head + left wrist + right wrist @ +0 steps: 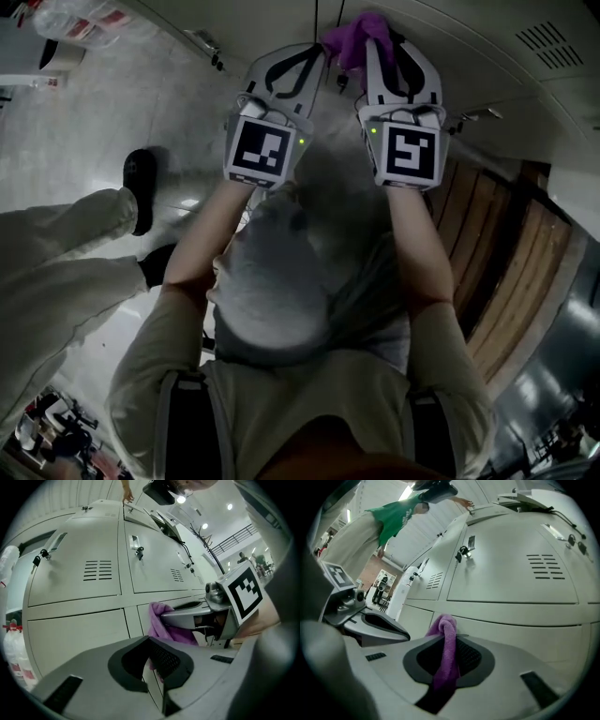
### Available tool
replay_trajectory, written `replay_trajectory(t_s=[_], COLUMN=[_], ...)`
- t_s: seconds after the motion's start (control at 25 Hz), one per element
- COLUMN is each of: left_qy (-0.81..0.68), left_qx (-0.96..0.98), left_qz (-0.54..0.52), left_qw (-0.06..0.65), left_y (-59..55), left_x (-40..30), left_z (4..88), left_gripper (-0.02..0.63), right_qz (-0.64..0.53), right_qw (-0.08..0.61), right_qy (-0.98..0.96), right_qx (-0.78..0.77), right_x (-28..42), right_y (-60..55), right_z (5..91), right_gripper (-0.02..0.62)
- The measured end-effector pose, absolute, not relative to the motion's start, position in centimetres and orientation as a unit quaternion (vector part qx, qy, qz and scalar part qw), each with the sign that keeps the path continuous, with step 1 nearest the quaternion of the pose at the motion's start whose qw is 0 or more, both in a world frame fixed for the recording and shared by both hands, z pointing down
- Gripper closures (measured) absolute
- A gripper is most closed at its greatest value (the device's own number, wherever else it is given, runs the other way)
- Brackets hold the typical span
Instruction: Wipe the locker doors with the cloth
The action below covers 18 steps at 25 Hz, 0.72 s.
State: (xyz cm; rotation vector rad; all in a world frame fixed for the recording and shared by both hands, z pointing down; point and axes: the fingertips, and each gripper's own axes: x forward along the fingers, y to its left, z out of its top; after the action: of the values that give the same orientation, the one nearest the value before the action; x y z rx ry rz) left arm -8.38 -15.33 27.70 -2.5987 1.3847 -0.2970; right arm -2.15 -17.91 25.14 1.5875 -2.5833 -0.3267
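I hold both grippers up close to the pale grey locker doors [75, 564], which fill both gripper views [511, 569] and run along the top right of the head view [487, 56]. A purple cloth [446, 658] is pinched in my right gripper [449, 637], bunched above its tips and just in front of a lower door. The head view shows the cloth [354, 36] poking out above the right gripper [375, 47]. Beside it, my left gripper [149, 639] is shut with nothing in it. The left gripper view catches the cloth [159, 620] and right gripper from the side.
Keys hang from the door locks [139, 551]. A person in a green top [389, 517] reaches onto the lockers' top. Light-trousered legs and a black shoe [141, 187] stand at the left. Wooden slats [506, 272] lie right of me. Plastic bottles [11, 644] stand at far left.
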Motion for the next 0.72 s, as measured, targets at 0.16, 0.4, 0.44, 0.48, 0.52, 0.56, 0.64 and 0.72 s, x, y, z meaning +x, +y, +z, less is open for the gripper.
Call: replay_trajectory(t_s=[0.16,0.4,0.44,0.48,0.52,0.56,0.64,0.72], left_qy=[0.467,0.465,0.463,0.461,0.459,0.456,0.450,0.443], left_qx=[-0.874,-0.874,-0.875,-0.876,-0.877,-0.879,-0.882,-0.885], left_qz=[-0.099,-0.104,-0.105,-0.105,-0.106,-0.106,-0.105,-0.102], left_qw=[0.091,0.093,0.093,0.094,0.095,0.095,0.097,0.098], left_y=[-15.6,-15.4,-15.4,-15.3,-15.2,-15.2,-15.1,-15.0], left_x=[-8.5,-8.3,-8.1,-7.9,-7.7,-7.4,-6.7,-5.9], left_z=[28.1,28.2,28.2,28.2,28.1,28.1,28.0,27.9], left_gripper=[0.603,0.603,0.603,0.603,0.603,0.603,0.603,0.603], right_qz=[-0.107,-0.114,-0.116,-0.117,-0.116,-0.114,-0.116,-0.115], right_qw=[0.035,0.039,0.042,0.044,0.044,0.044,0.052,0.050], right_qy=[-0.842,-0.838,-0.838,-0.837,-0.836,-0.834,-0.830,-0.824], right_qx=[0.528,0.532,0.532,0.533,0.535,0.538,0.544,0.552], right_x=[-2.6,-2.4,-2.3,-2.1,-1.8,-1.4,-0.3,1.0], right_y=[-18.8,-18.8,-18.8,-18.7,-18.7,-18.6,-18.4,-18.2], right_z=[25.1,24.9,24.9,24.9,24.9,24.9,24.9,24.9], right_gripper=[0.543,0.541,0.541,0.541,0.541,0.541,0.541,0.541])
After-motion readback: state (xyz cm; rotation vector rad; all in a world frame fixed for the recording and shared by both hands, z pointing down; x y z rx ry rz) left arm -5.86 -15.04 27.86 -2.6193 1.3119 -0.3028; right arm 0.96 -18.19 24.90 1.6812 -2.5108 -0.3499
